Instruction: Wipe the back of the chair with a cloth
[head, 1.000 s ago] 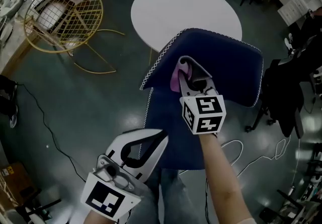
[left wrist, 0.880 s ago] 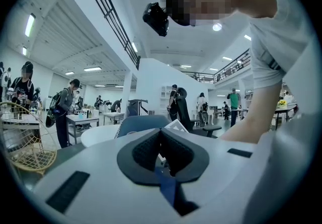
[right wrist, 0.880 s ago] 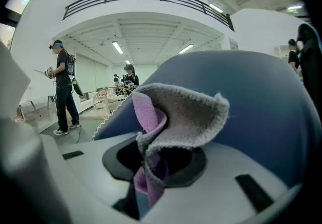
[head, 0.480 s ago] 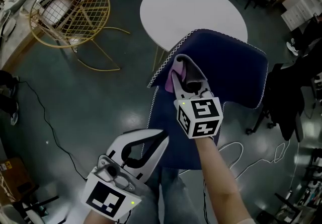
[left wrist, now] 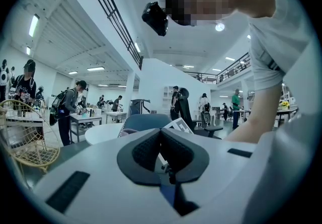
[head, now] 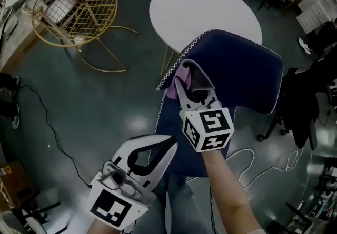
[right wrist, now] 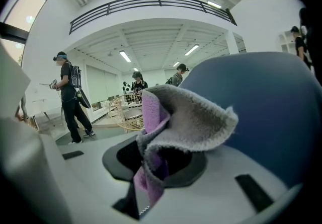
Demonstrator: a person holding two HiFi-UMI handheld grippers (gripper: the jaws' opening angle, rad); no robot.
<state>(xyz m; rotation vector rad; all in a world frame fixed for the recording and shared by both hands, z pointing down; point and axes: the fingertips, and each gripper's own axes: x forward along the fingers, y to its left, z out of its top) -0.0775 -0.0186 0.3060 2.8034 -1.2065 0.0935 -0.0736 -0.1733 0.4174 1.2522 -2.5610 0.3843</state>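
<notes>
Fingers (right wrist: 240, 170) of right gripper (right wrist: 156, 160) pinch the cloth (right wrist: 193, 117) against the chair back (head: 243, 70).

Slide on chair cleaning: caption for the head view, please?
Right claw holds a cloth at the back of the blue chair; left claw, shut and empty, hangs lower.

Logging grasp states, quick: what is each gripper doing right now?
Left gripper: jaws closed, nothing between them.
Right gripper: jaws closed on the grey and purple cloth.
</notes>
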